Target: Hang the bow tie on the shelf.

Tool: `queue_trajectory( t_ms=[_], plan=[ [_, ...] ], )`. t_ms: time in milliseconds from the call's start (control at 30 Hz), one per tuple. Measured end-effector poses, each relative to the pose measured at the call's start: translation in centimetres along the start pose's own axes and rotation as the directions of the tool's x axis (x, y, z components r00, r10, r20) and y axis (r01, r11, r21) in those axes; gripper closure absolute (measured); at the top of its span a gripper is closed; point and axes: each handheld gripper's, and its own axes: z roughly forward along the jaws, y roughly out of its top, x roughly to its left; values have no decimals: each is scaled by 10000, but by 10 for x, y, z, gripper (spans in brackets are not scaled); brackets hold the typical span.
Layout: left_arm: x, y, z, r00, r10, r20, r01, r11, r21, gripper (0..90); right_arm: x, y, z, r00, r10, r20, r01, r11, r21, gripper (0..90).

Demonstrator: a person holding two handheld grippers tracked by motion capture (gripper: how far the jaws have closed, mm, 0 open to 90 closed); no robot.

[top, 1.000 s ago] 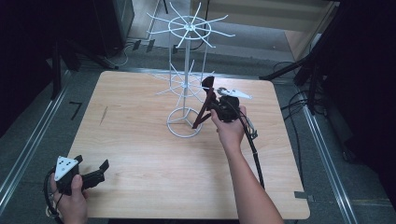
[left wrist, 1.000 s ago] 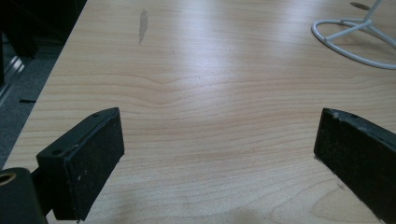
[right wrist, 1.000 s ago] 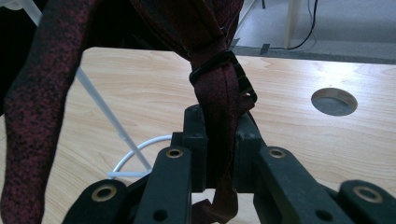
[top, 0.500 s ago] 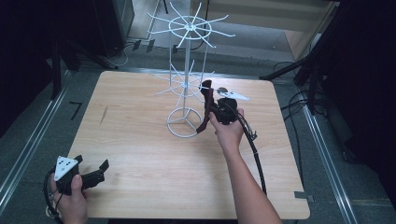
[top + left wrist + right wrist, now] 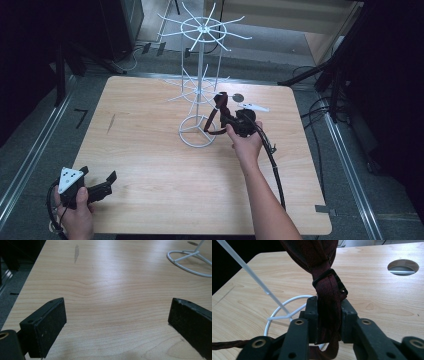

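**Strap at the rack, right claw letting go**

Right claw sits beside the white wire rack, near the middle of the table. A dark red strap with a black buckle runs up between its jaws in the right gripper view. The jaws have just been opening; the strap lies between the pads, which flank it closely, and whether they press on it cannot be made out. Judged a loosening grip, not a firm clamp.

The strap's long axis runs up and away from the claw: its upper end rises toward the rack's lower arms, and a thin tail trails down toward the rack's ring base. In the high view the strap appears to hang off one of those lower arms, though the hook point itself is too small to confirm.

Left claw rests at the near left corner of the table, well apart from the rack, jaws wide apart with only bare wood between them. The right hand is by far the nearer.

Likely next: back the right claw away along the strap's line without dragging it off the arm.
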Motion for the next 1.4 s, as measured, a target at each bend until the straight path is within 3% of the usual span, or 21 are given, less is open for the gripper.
queue_trajectory(
  t_ms=[133, 333, 900, 1400],
  plan=[
    [0, 0, 0, 10000, 1, 5, -1, 10000, 1, 20, 1, -1, -2, 9997, -246, -36, 247, 9991, 348, 671],
    [0, 0, 0, 10000, -24, 9, 24, 10000, -5, 20, -1, -1, -4, 9998, -161, 115, 157, 9993, 338, 602],
    [0, 0, 0, 10000, -10, 13, 10, 10000, 4, 20, -3, -3, -11, 9992, -394, -31, 395, 9989, 254, 538],
    [0, 0, 0, 10000, 53, -4, -53, 10000, 36, 21, -12, -7, -44, 9972, -660, 357, 672, 9972, -317, 494]
  ],
)
